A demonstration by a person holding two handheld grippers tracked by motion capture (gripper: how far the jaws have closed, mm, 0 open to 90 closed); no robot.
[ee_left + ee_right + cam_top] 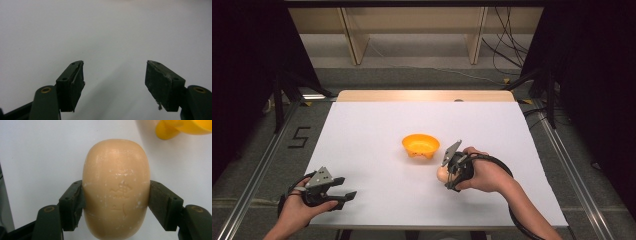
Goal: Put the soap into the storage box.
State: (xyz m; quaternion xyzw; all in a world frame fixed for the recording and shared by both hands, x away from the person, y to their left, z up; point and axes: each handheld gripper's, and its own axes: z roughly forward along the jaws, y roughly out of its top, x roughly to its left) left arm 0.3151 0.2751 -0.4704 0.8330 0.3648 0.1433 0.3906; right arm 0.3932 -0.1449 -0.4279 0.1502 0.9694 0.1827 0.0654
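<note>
- Right hand (484, 174) reaching in from the lower right, forearm angled toward the table's middle, right gripper (447, 175) pointed left and slightly down.
- Pads clamped on both sides of a peach-coloured soap bar (116, 188), gripped across its width, its rounded end jutting past the tips.
- Soap bar just in front of the yellow bowl (420, 145), near but apart from it.
- Left hand (297, 210) low at the table's (362, 130) near left corner, left gripper (115, 77) spread wide, nothing between the pads.
</note>
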